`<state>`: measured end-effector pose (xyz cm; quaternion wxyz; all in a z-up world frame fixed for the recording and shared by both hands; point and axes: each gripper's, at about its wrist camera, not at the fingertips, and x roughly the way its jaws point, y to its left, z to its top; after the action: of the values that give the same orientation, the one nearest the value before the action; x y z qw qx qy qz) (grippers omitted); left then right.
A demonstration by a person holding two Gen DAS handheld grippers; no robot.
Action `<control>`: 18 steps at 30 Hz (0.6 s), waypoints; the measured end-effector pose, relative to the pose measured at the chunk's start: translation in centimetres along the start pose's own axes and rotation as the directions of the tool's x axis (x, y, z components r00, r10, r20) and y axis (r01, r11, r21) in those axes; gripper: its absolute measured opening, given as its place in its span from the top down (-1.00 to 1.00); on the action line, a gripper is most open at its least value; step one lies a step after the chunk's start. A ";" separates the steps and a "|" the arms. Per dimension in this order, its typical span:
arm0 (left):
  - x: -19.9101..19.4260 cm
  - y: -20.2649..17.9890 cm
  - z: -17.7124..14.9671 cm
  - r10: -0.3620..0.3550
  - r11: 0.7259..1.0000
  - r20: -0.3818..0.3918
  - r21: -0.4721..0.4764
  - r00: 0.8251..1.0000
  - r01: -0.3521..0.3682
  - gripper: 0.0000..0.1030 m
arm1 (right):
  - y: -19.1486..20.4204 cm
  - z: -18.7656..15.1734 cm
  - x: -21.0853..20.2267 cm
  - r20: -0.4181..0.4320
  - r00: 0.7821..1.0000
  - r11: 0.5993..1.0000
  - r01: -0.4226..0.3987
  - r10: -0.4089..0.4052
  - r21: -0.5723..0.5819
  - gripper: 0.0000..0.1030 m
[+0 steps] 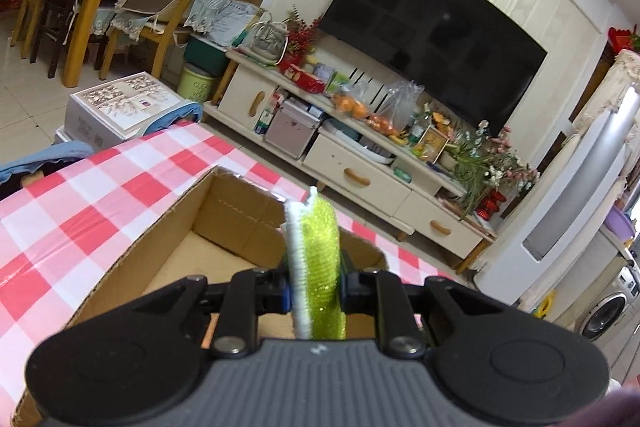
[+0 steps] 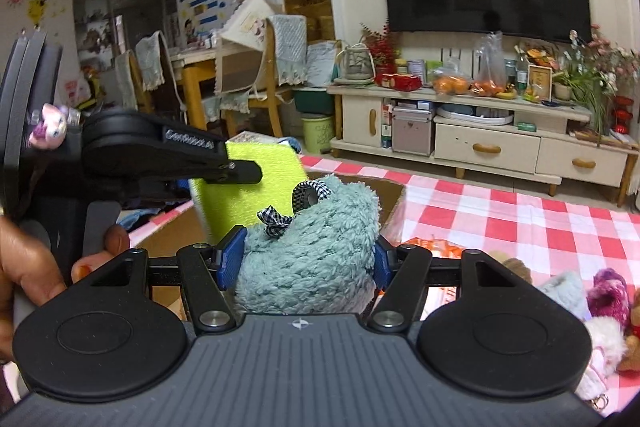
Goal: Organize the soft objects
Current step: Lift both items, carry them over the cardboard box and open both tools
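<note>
The left gripper (image 1: 314, 293) has its fingers closed on a green sponge (image 1: 320, 259), which stands on its edge between them, above the open cardboard box (image 1: 132, 267) on the checked tabletop (image 1: 80, 211). The sponge looks light and soft, with a white layer on one side; it is flat, so a grip across its thin side, near the middle, should keep it from bending or slipping. The right gripper (image 2: 306, 261) has its fingers closed around a teal fluffy toy (image 2: 316, 251) with a small checked ribbon (image 2: 274, 219), held in the air just in front of the box. The toy seems light and very compressible, and the pile may be a little slippery, so a grip on its thickest part is probably safer than on the ribbon. More plush toys (image 2: 600, 303) lie on the tabletop at the right.
</note>
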<state>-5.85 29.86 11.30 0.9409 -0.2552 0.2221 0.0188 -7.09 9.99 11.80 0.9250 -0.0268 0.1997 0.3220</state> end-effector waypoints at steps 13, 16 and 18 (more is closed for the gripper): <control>-0.2 -1.0 -0.6 0.097 0.992 0.016 0.074 0.995 -0.098 -0.65 | -0.3 0.1 -1.1 -0.011 0.999 0.999 0.043 -0.043 0.019 -1.00; -0.4 -1.5 -0.7 0.089 0.992 0.041 0.083 0.995 -0.092 -0.94 | -1.2 -0.6 -2.3 -0.001 0.997 0.995 0.079 -0.079 0.060 -1.00; -0.6 -2.0 -0.8 0.084 0.991 0.058 0.098 0.995 -0.089 -0.98 | -1.7 -1.0 -3.0 0.002 0.994 0.990 0.113 -0.114 0.088 -1.00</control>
<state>-6.44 27.77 11.90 0.9565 -0.1971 0.2081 0.0551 -8.53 6.67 11.87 0.9428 0.0036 0.2084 0.2600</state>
